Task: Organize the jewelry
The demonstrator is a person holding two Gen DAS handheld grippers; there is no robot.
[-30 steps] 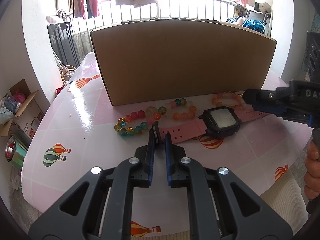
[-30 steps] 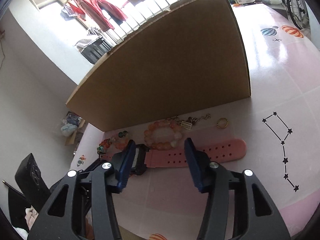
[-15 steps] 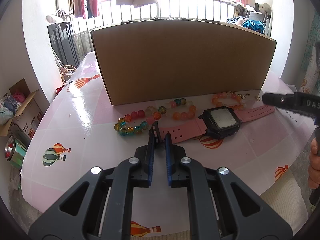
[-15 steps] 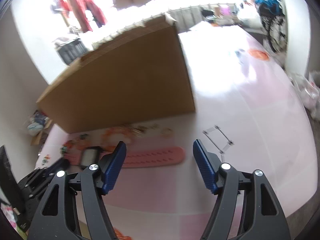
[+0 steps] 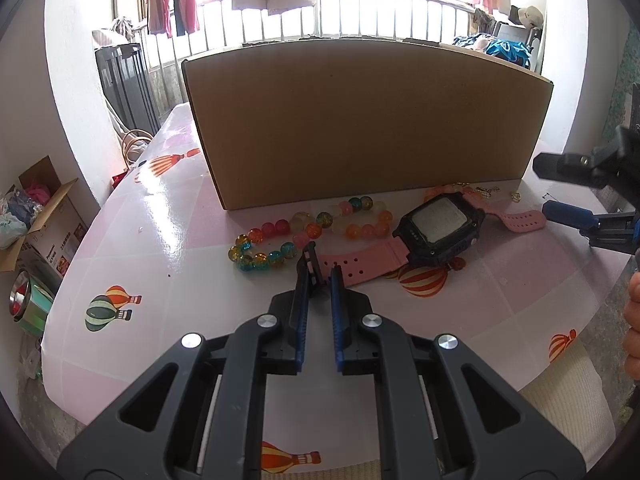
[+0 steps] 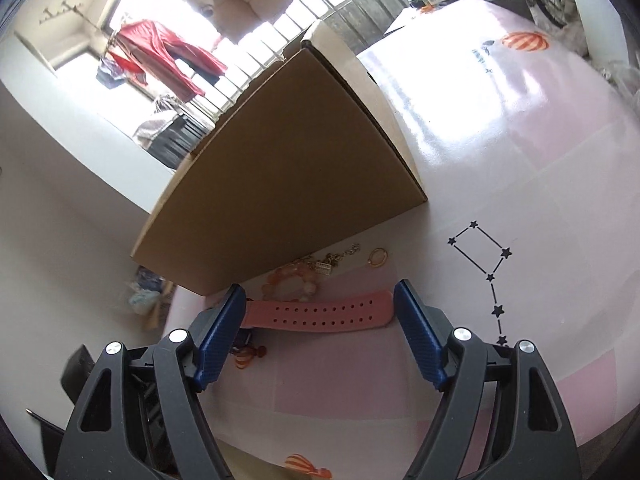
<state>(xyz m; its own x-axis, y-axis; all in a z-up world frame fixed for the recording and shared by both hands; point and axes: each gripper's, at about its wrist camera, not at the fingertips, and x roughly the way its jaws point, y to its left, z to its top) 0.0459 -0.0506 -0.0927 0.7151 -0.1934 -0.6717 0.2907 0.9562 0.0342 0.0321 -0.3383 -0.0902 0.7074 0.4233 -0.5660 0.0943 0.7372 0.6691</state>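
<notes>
Right now the cardboard box [image 5: 368, 120] stands upright on the pink table [image 5: 168, 216], and everything else lies on the table in front of it. Closest to the box's front wall, toward its left half, a string of coloured glass beads [image 5: 312, 224] curls on the tabletop. Just right of the beads sits the watch [image 5: 440, 228], its dark face tilted up and its pink strap running out to both sides. Behind the watch, close against the box's lower right corner, lie an orange bead bracelet [image 6: 292, 280], a small gold chain [image 6: 340, 258] and a gold ring [image 6: 378, 258].

The left gripper [image 5: 320, 276] is nearly closed, its blue pads pinching the buckle end of the watch strap, in front of the box and just below the coloured beads. The tip of that strap stands up between the pads.

The right gripper [image 6: 320, 308] hangs in front of the box's right end with its jaws wide apart; they have just been opening. The free end of the pink strap lies flat on the table between the two fingers, and neither pad presses on it. In the left wrist view this gripper shows at the right edge, beyond the strap's tip, with part of a hand [image 5: 633, 320] below it.
</notes>
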